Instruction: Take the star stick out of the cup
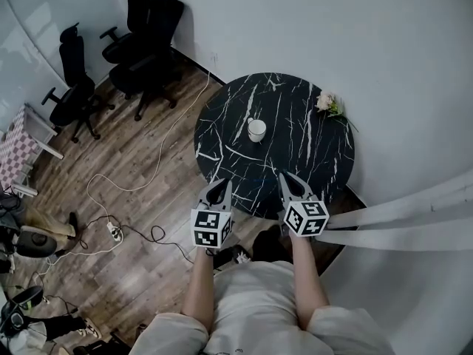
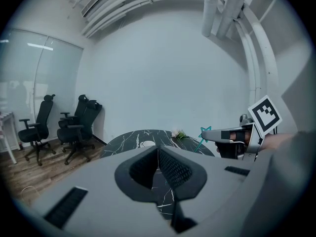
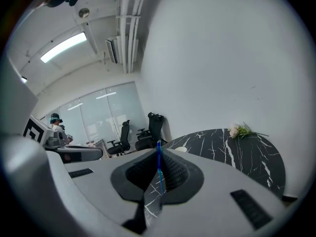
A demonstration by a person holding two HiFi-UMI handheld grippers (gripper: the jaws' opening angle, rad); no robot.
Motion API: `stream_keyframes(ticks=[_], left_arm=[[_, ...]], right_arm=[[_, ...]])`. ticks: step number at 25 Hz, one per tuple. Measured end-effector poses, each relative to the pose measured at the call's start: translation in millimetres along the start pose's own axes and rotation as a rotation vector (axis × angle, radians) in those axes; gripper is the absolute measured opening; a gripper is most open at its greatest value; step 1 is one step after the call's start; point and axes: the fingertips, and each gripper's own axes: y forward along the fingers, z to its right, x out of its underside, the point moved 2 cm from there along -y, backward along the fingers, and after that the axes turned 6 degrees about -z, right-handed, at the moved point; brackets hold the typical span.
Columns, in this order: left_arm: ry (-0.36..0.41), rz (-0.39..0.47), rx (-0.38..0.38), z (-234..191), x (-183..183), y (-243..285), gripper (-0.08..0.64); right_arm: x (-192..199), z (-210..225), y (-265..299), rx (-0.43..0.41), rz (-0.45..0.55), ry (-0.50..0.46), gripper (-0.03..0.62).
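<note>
The white cup (image 1: pixel 256 129) stands upright near the middle of the round black marble table (image 1: pixel 310 150). It also shows small in the left gripper view as the cup (image 2: pixel 147 143). My right gripper (image 1: pixel 284 176) hovers over the table's near edge, shut on the thin blue star stick (image 3: pixel 158 166), which runs up between its pads. From the left gripper view the stick's teal star (image 2: pixel 204 133) pokes out past the right gripper's fingertips (image 2: pixel 215 136), clear of the cup. My left gripper (image 1: pixel 223 184) is held beside it at the table's near-left edge, jaws together and holding nothing.
A small bunch of flowers (image 1: pixel 327 103) lies at the table's far right rim. Black office chairs (image 1: pixel 144 32) stand by the wall at the back left. Cables and a power strip (image 1: pixel 113 231) trail over the wood floor. A white wall curves behind the table.
</note>
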Motion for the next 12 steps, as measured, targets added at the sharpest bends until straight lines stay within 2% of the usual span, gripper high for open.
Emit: stream_keyframes(ticks=[12], left_arm=[[-0.012,0.010,-0.009,-5.8,0.1,-5.2,0.025]], right_arm=[[-0.6,-7.8,1.7,-0.018,0.005,-0.007,0.044]])
